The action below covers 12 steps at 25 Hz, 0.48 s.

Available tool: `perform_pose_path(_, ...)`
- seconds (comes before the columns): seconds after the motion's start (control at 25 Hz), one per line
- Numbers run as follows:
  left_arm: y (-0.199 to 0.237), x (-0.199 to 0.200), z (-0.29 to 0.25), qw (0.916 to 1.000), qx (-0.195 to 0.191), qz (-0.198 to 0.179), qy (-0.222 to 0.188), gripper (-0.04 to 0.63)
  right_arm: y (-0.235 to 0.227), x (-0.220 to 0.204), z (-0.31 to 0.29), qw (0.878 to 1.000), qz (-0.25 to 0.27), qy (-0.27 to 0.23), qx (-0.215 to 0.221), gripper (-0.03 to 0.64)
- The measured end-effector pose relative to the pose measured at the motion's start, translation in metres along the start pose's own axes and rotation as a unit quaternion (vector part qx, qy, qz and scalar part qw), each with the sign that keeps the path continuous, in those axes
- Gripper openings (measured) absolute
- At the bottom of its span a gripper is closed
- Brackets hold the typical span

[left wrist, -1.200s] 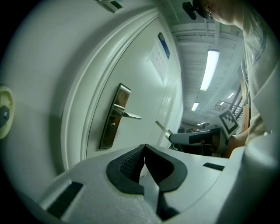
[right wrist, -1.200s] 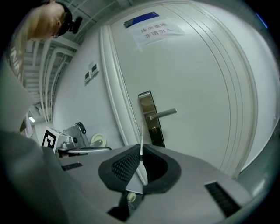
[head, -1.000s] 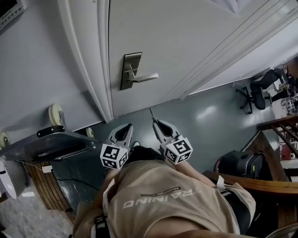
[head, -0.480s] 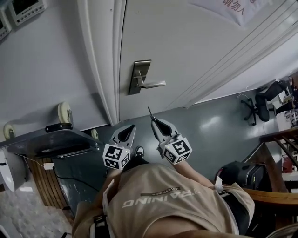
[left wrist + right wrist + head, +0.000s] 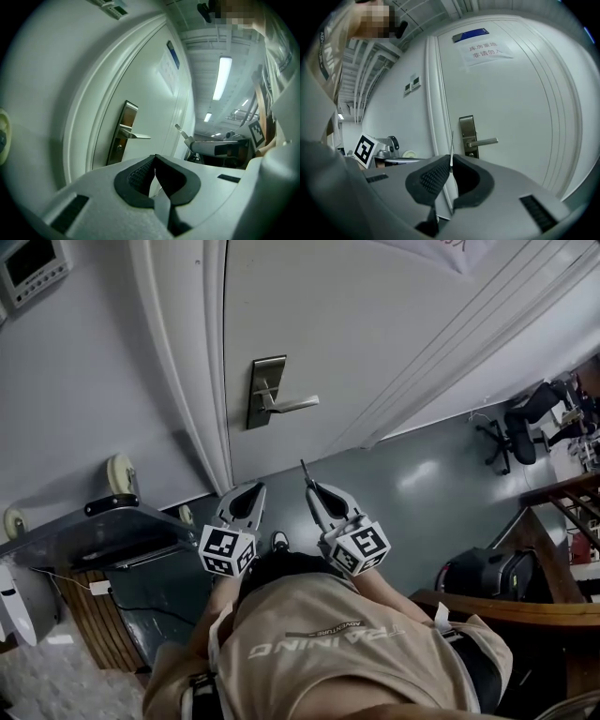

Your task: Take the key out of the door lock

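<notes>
Since half a second ago, only a small shift in the head view: lock plate (image 5: 265, 390) and lever handle (image 5: 298, 405) now a little further left in frame. Both hand-held grippers in much the same place as before, key (image 5: 305, 471) still clear of the lock.

Head view: looking steeply down a white door (image 5: 394, 324) to a grey floor (image 5: 412, 484). Side by side below the lock plate, the left hand-held gripper (image 5: 257, 487) and the right hand-held gripper (image 5: 310, 487), both pointing toward the door, near it but not touching. Key sticking out of the right hand-held gripper's tips, slim blade angled up toward the door and apart from the lock plate. Black office chair (image 5: 514, 432) at far right.

Left gripper view: jaws closed tip to tip, nothing between them. Beyond, the lock plate with its lever handle. To the right, the right hand-held gripper with the key jutting from its tip into open air.

Right gripper view: jaws clamped on the key, seen edge-on as a thin bright line rising from between the dark pads. Straight ahead, lock plate and lever handle on the door, well apart from the key's tip. Paper notice (image 5: 486, 50) higher up the door.
</notes>
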<state>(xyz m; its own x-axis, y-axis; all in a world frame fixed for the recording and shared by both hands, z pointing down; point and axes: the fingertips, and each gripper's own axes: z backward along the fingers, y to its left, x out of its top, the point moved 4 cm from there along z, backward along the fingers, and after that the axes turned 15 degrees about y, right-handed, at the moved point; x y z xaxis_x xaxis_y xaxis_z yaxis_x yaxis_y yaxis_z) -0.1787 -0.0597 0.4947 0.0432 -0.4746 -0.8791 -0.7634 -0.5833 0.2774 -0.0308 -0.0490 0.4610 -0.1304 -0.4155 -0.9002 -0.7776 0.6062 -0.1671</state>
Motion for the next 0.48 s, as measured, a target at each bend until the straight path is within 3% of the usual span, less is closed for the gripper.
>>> perform_pose_path(0.28,-0.013,-0.016,-0.002,0.9997,0.003,0.022,0.005,0.009,-0.001,-0.012,0.019,1.000,0.003,0.007,-0.002,0.018)
perform_pose_path(0.48,-0.033,-0.004,-0.008,0.9998,0.020,0.004,-0.006,0.009,-0.011,-0.010,0.028,0.999,0.033,-0.001,0.020,0.018)
